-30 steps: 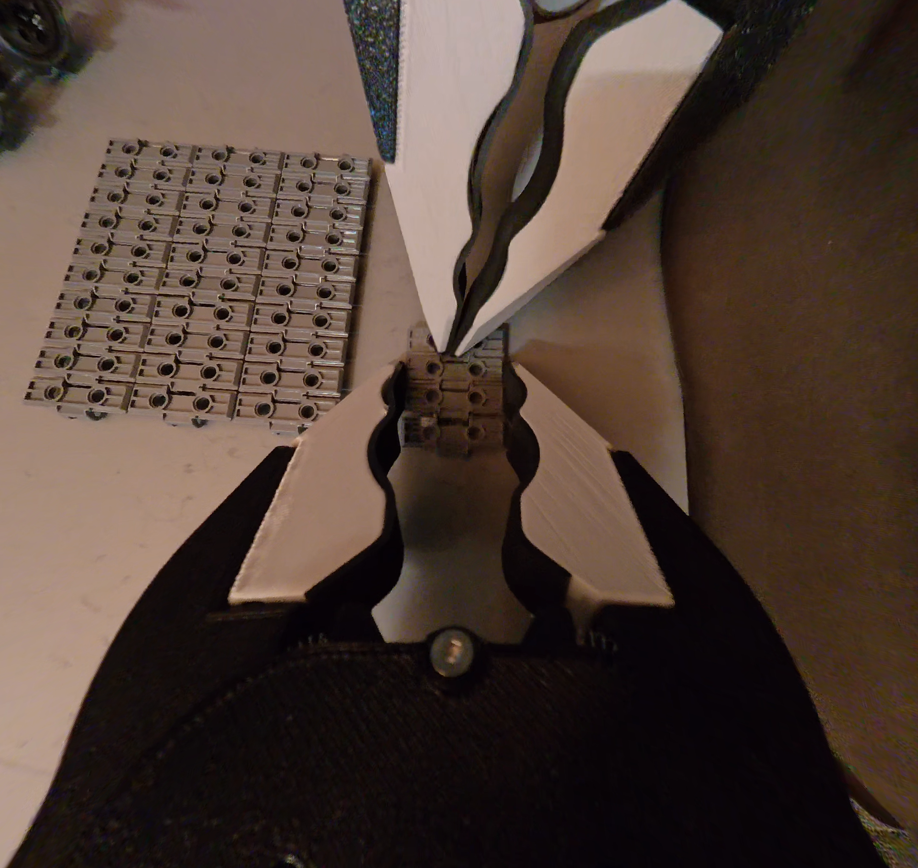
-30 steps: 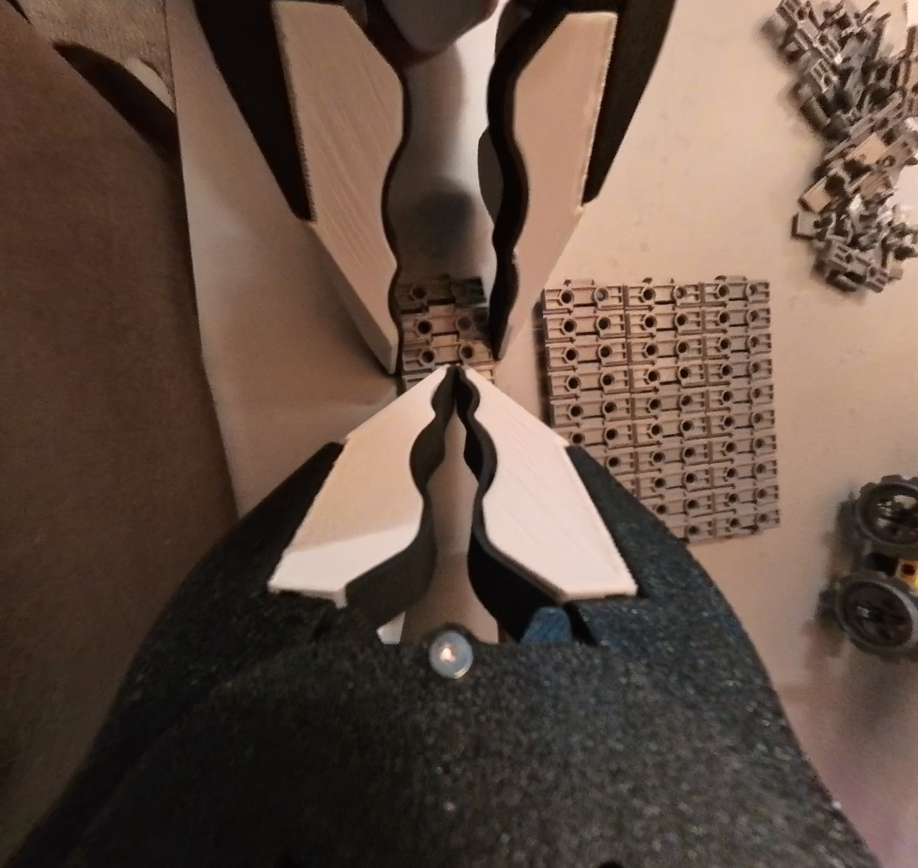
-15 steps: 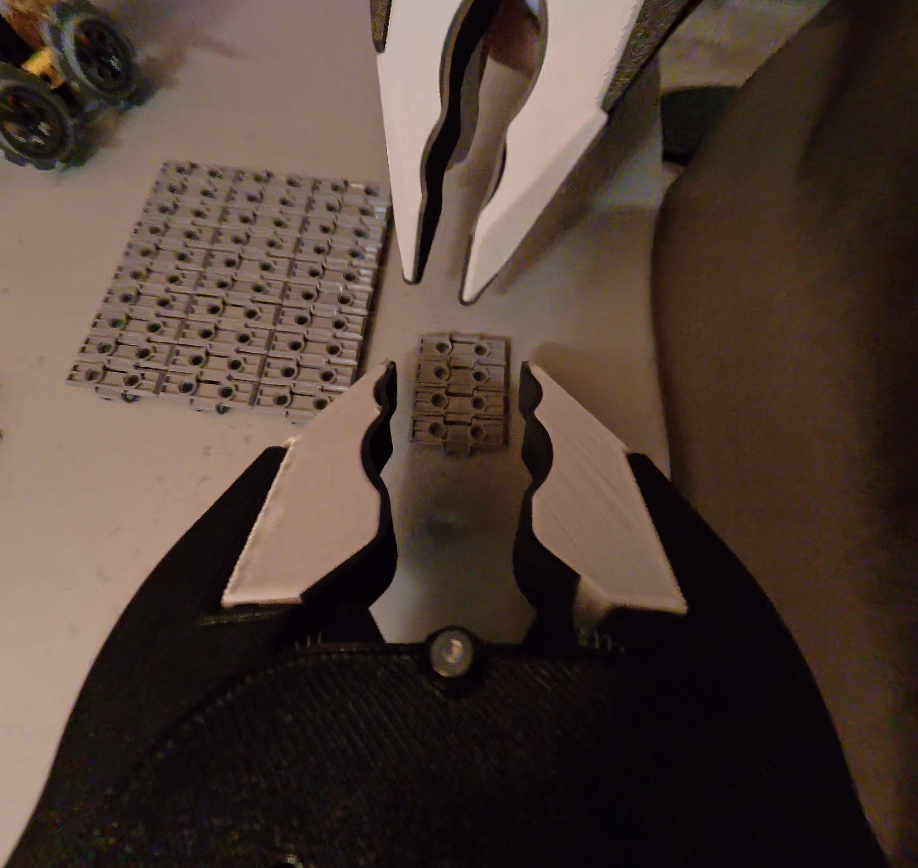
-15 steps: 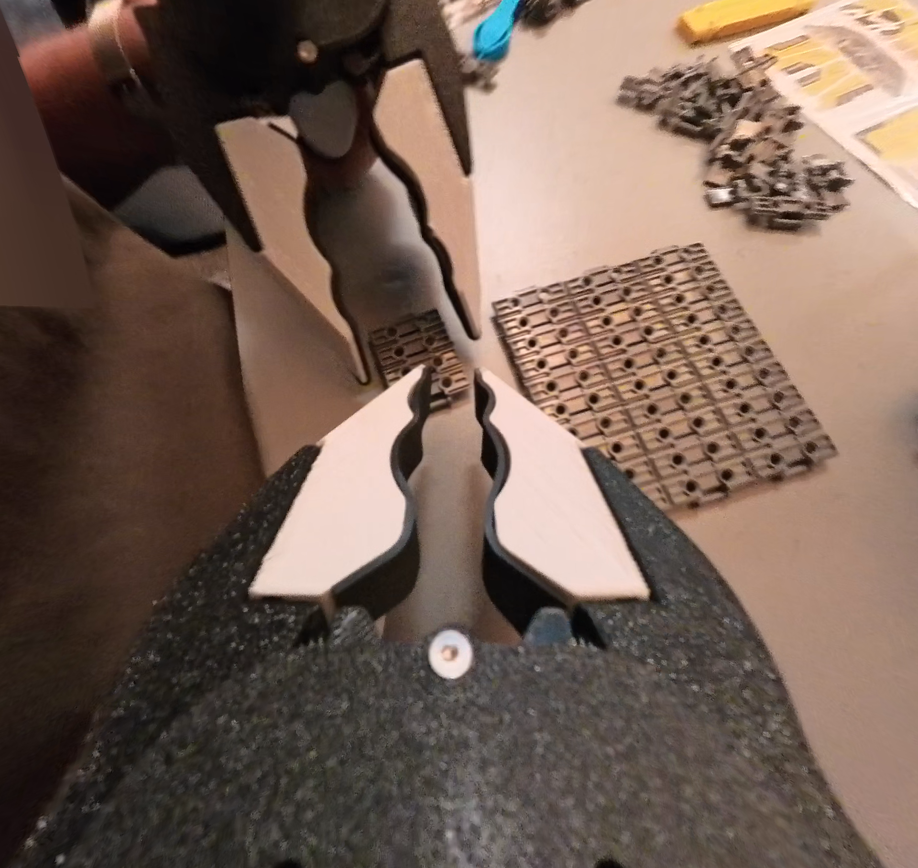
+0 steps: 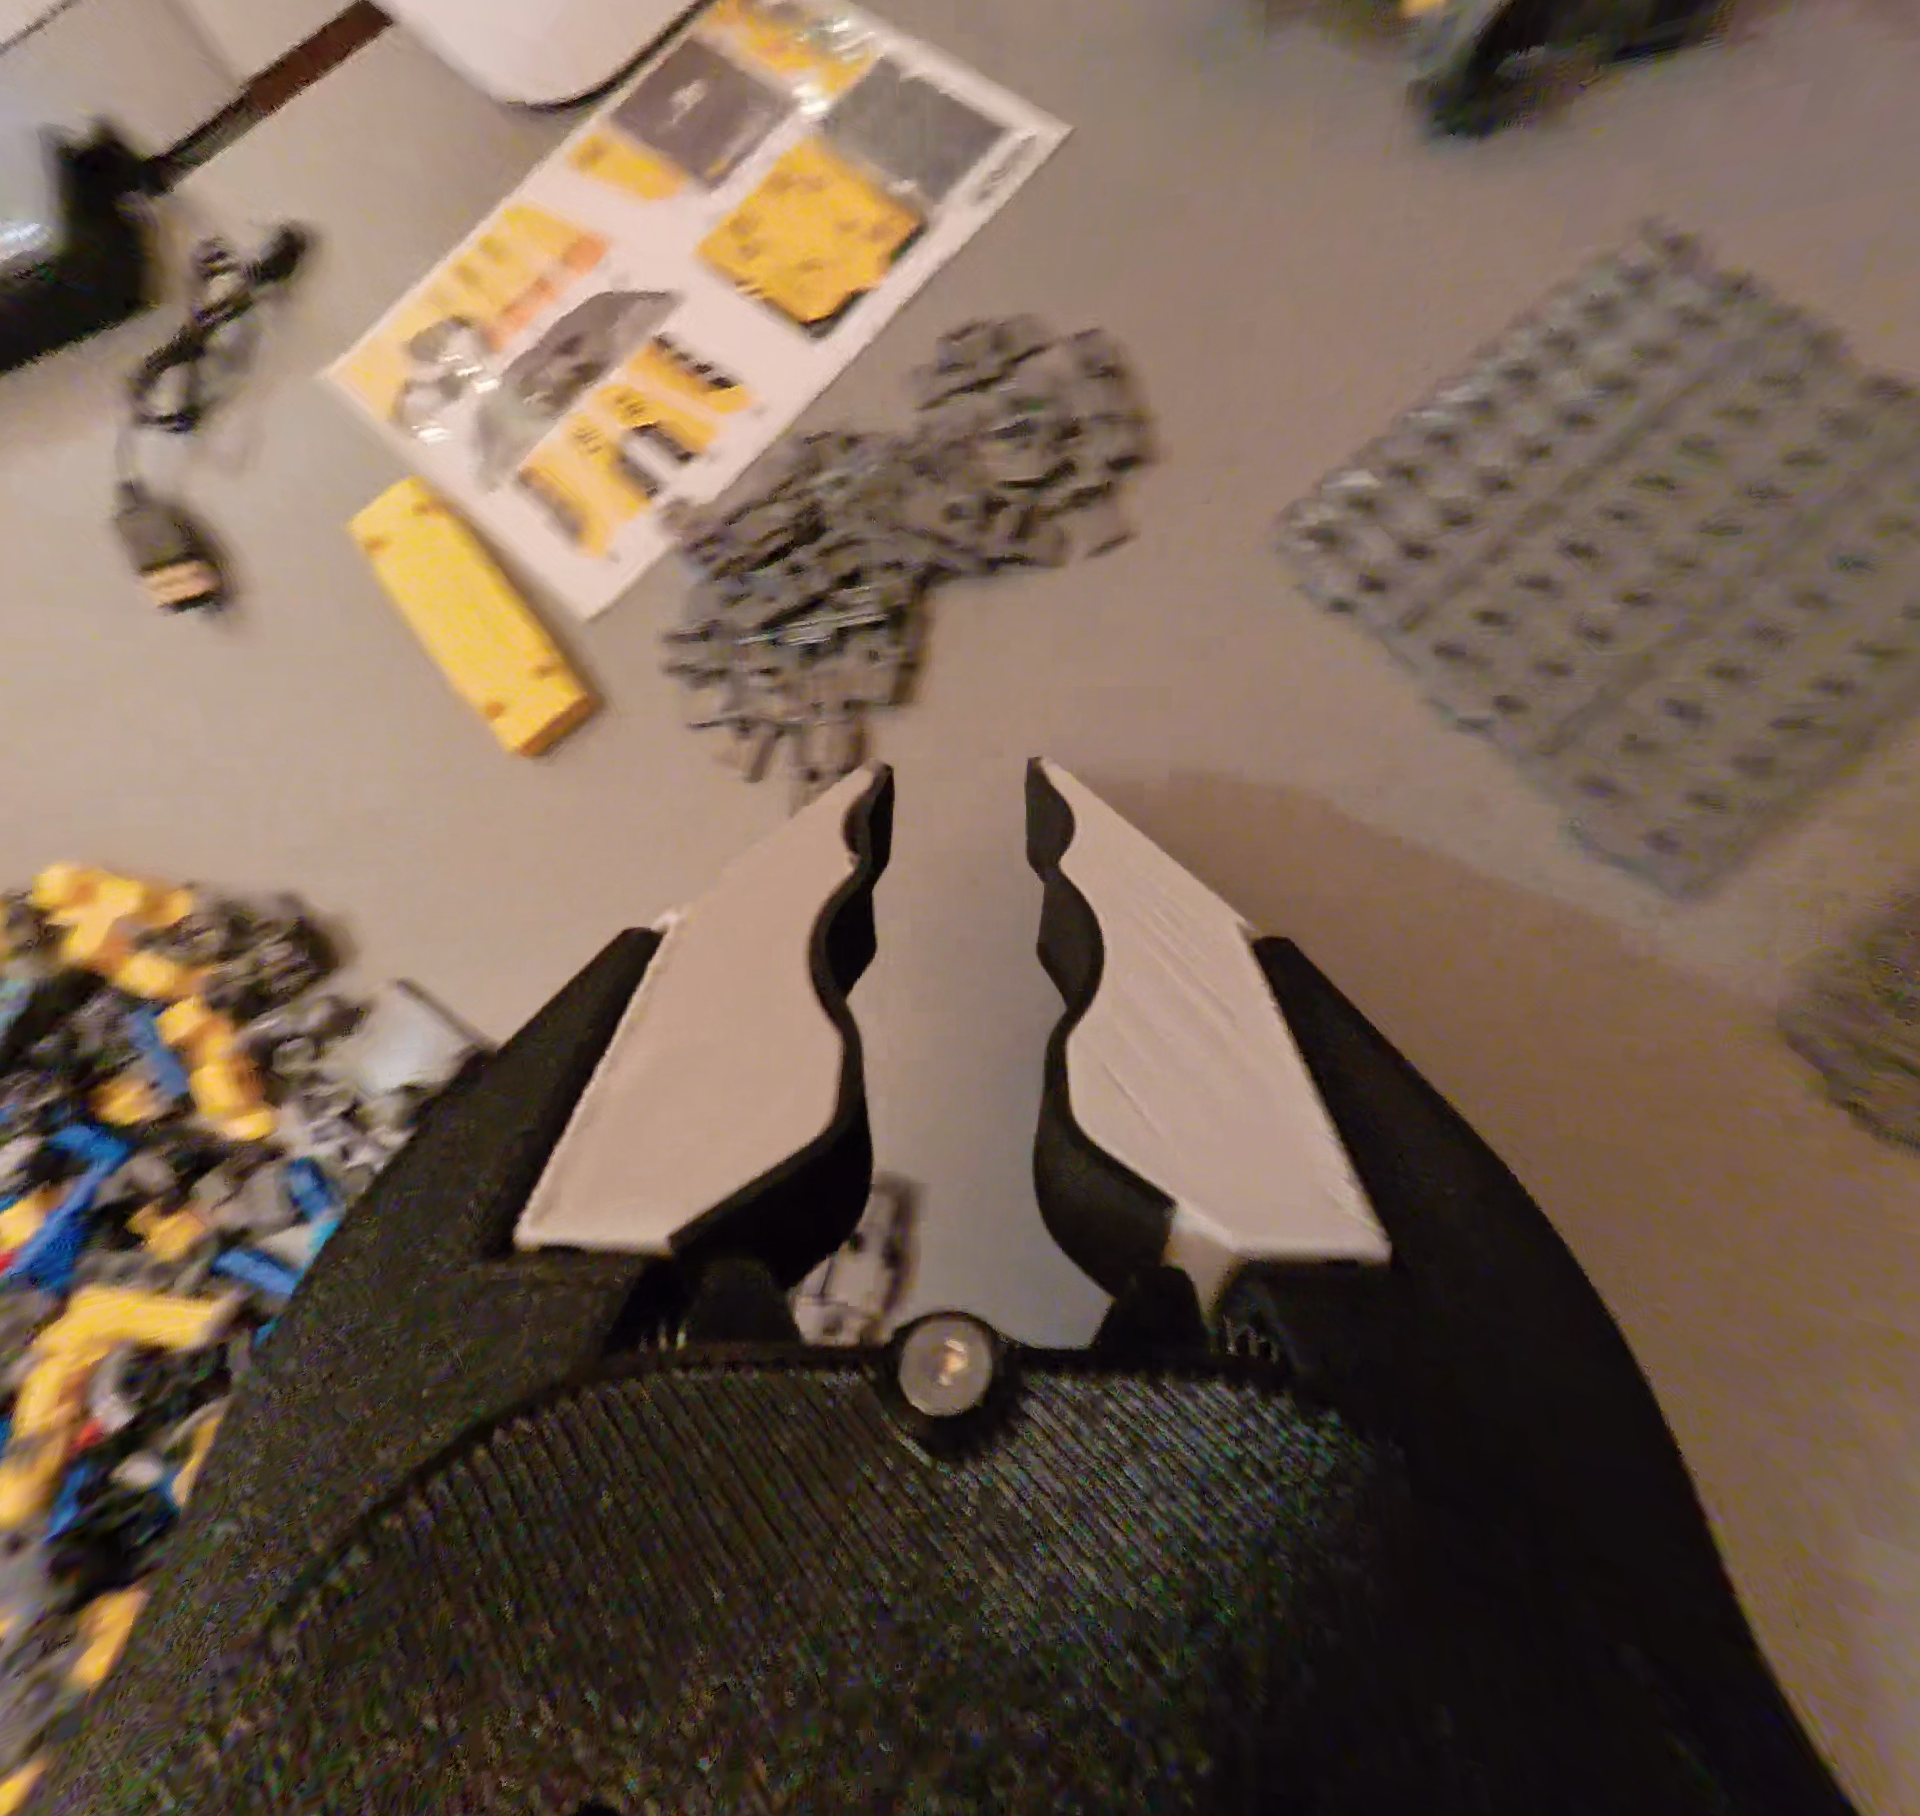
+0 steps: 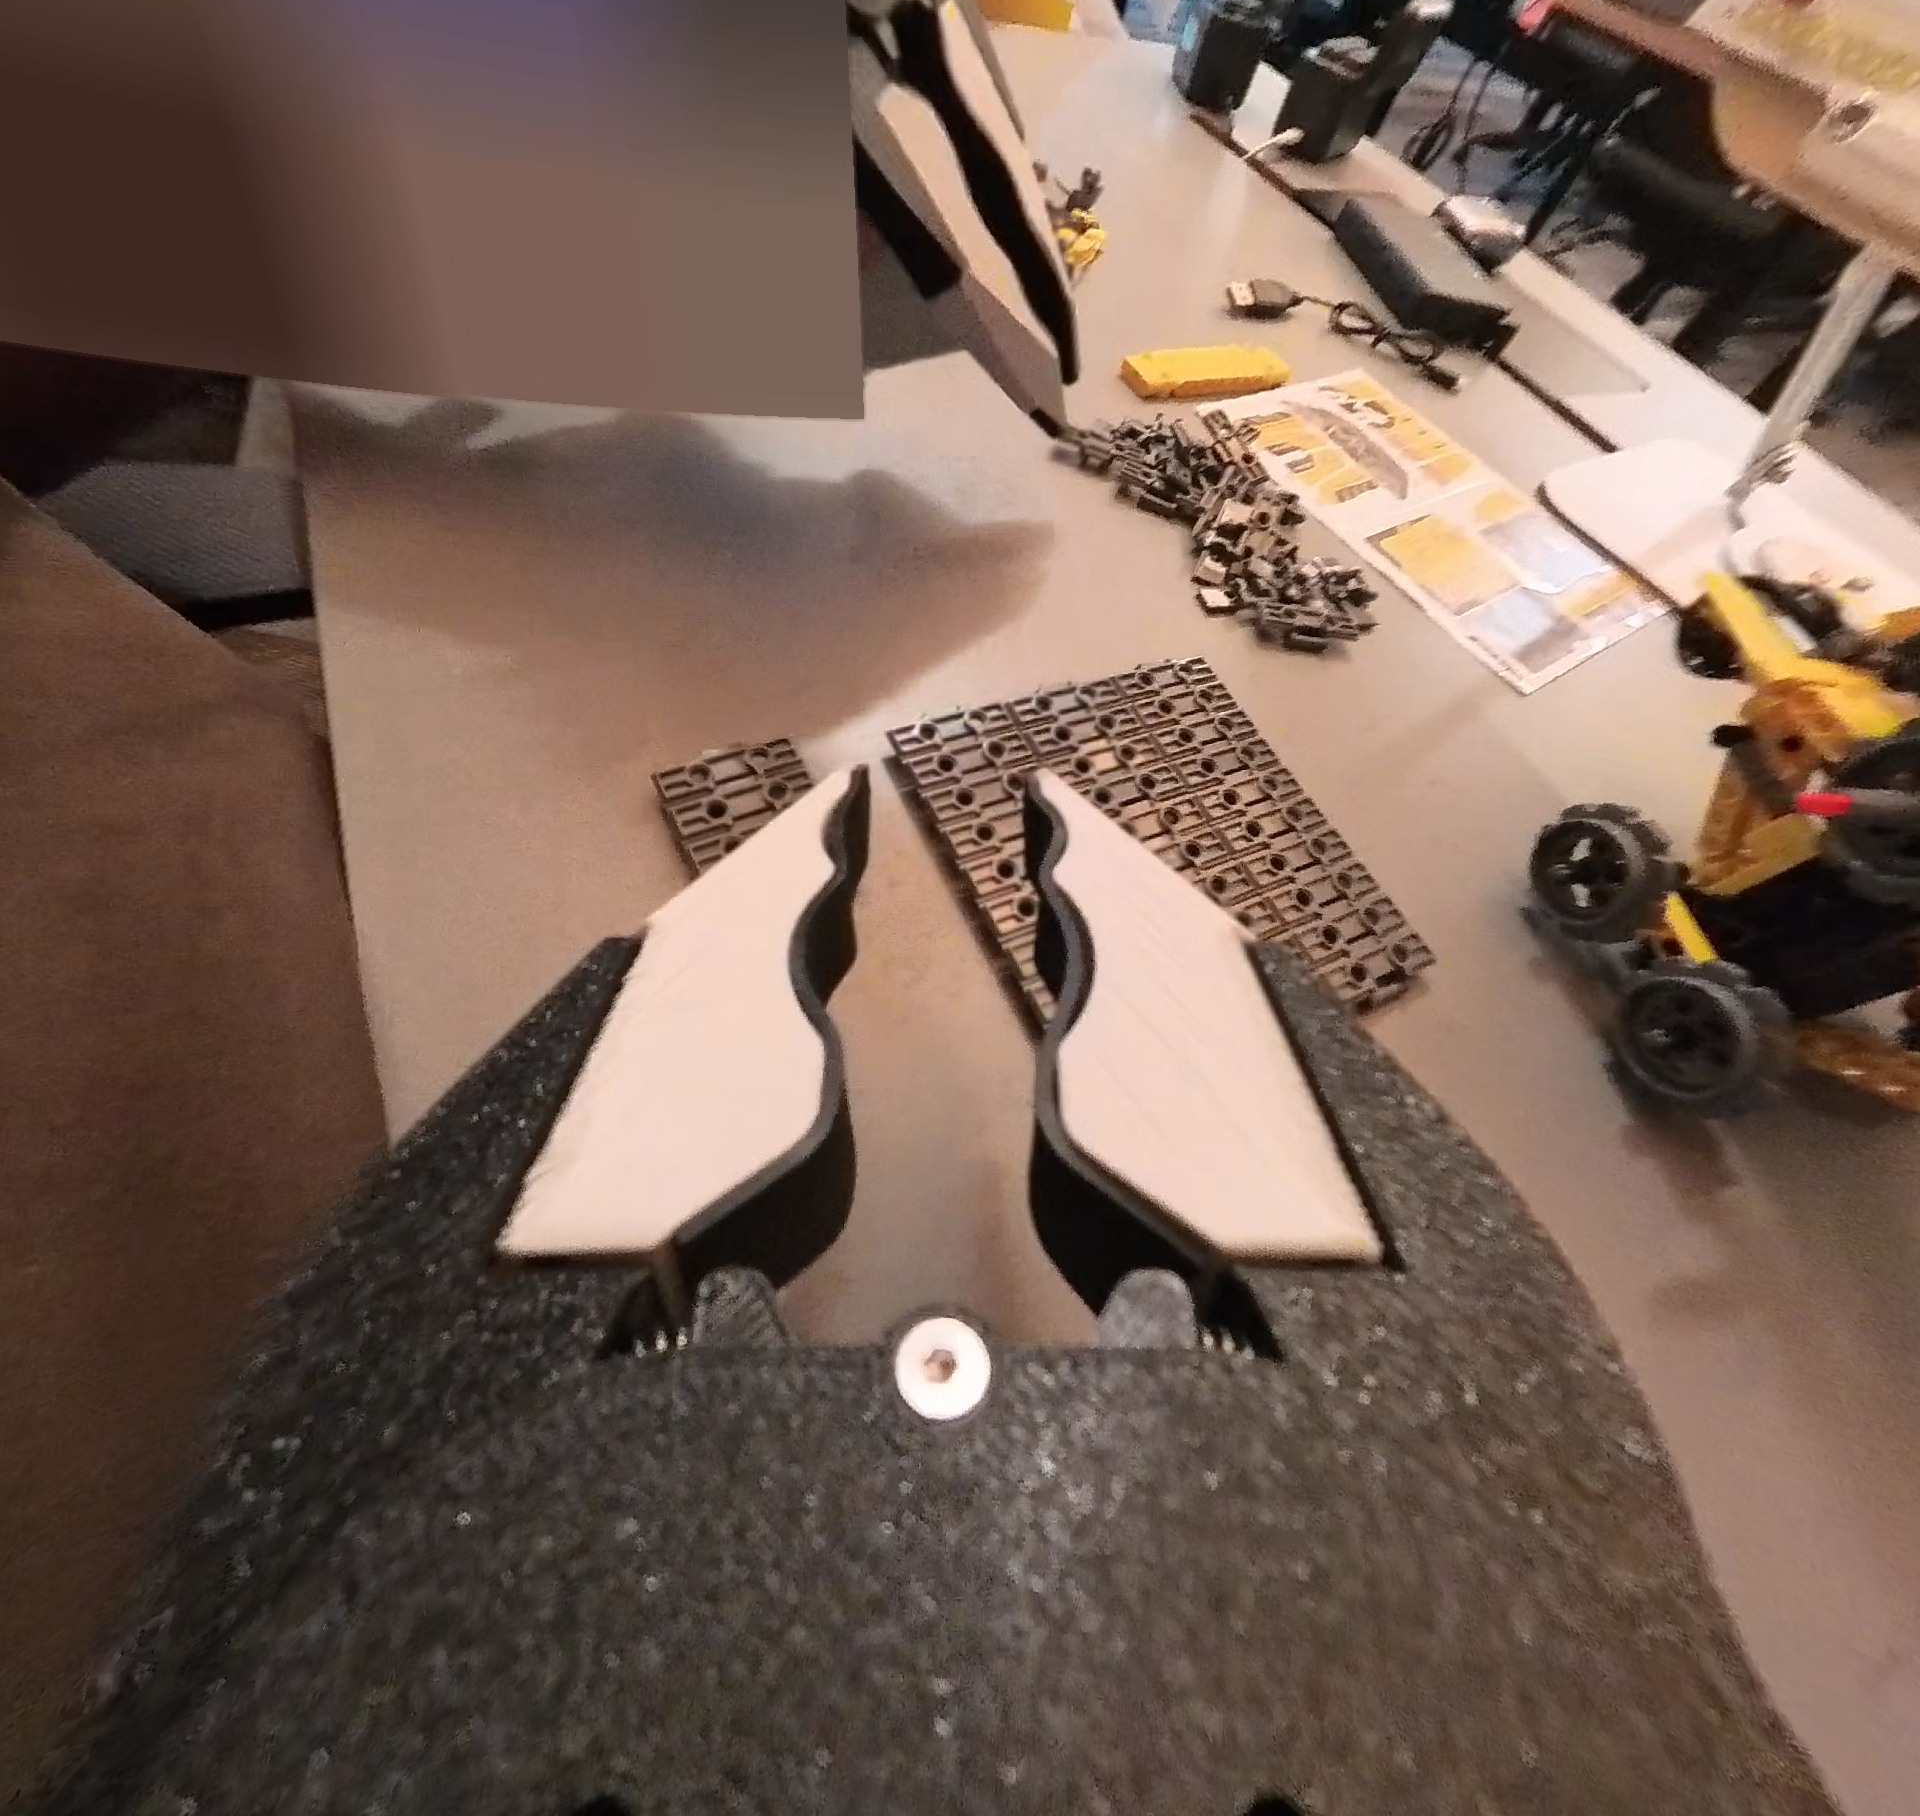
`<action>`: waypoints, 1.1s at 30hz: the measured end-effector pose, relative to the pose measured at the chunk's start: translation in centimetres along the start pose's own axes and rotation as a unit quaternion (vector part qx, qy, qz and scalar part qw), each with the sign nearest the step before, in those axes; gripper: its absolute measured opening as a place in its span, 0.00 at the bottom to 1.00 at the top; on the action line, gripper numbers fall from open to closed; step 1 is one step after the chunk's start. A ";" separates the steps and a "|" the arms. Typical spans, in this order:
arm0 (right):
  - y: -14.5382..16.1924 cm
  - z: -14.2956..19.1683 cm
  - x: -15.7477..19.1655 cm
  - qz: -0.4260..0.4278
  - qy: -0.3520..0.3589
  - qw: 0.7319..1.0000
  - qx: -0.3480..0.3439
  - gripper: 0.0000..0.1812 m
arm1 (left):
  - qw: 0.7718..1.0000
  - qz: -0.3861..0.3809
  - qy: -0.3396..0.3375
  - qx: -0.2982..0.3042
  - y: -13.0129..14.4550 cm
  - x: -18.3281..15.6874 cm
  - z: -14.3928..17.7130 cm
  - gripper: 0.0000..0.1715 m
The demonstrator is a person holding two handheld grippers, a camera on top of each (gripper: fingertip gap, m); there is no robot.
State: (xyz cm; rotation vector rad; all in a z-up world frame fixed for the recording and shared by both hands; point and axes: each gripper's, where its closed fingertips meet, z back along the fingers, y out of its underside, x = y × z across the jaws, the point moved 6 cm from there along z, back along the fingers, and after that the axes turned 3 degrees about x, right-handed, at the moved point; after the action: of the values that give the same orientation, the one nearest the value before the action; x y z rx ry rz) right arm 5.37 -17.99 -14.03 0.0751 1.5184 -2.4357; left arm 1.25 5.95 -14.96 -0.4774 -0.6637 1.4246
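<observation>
left gripper (image 5: pixel 958 779) is hanging part open, empty, tips just short of the loose grey link pile (image 5: pixel 894 519) ahead. right gripper (image 6: pixel 943 790) is gaping, holding nothing, tips straddling the gap between small link strip (image 6: pixel 727 800) and large link mat (image 6: pixel 1143 810).

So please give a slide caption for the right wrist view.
Open right tool above small grey track piece and large track mat; wheeled model nearby.
</observation>
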 end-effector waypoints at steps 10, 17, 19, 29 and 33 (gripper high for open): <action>0.7 1.1 -0.2 -0.002 0.043 0.999 -0.020 0.16 | 0.998 0.007 -0.034 0.059 1.4 2.3 -2.9 0.05; 0.6 1.4 -1.1 -0.038 0.044 0.998 -0.029 0.16 | 1.000 -0.018 -0.004 0.013 0.6 0.3 0.1 0.05; 0.7 1.5 -1.4 -0.047 0.051 0.997 -0.028 0.16 | 0.995 -0.067 0.062 -0.029 -0.4 -2.4 1.7 0.05; 1.5 3.1 -2.2 -0.102 0.068 0.992 -0.031 0.18 | 0.871 -0.348 0.341 -0.063 -0.5 -17.9 2.5 0.05; 2.3 3.6 -1.5 -0.092 0.073 0.993 -0.002 0.18 | 0.851 -0.389 0.354 -0.009 0.2 -19.0 0.4 0.05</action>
State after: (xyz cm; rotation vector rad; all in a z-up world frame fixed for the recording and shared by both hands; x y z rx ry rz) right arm 7.79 -21.86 -14.17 0.1209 1.6585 -2.6219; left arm 0.50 -12.87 -17.27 -0.6078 -0.2026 0.4045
